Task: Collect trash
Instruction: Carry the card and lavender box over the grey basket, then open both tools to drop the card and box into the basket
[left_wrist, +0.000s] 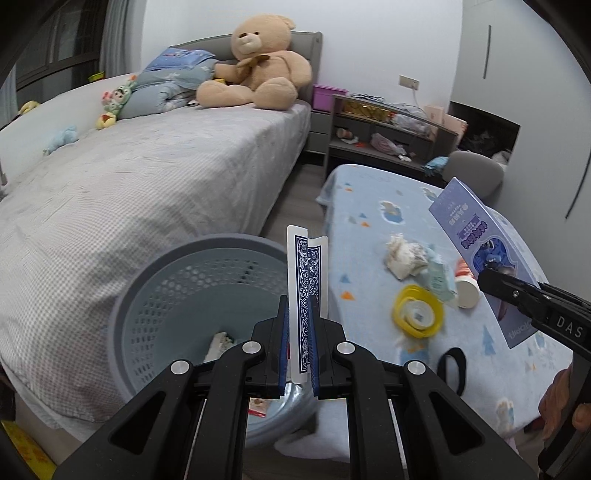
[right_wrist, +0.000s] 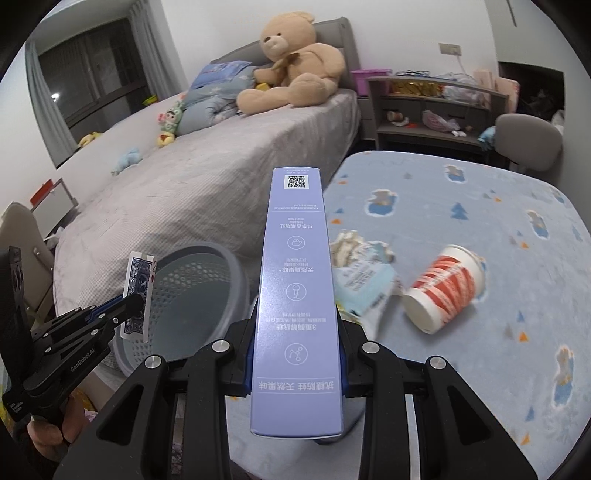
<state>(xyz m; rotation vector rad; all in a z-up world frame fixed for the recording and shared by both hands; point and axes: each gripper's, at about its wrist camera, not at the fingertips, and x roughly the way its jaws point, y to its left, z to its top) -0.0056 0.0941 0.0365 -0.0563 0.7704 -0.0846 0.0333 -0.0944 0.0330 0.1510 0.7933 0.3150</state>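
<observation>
Both grippers angle downward, side by side. Left gripper (left_wrist: 298, 328) has its jaws clamped tight on a playing card (left_wrist: 306, 280); right gripper (right_wrist: 295, 354) has its jaws pinching a purple box (right_wrist: 295, 295). Fingers (right_wrist: 51, 432) wrap the left handle.

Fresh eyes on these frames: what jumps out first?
The big teddy bear sitting at the head of the bed. Nearer, the left gripper pinches playing cards above the grey basket, and the right gripper clamps a long purple box beside the littered table.
</observation>
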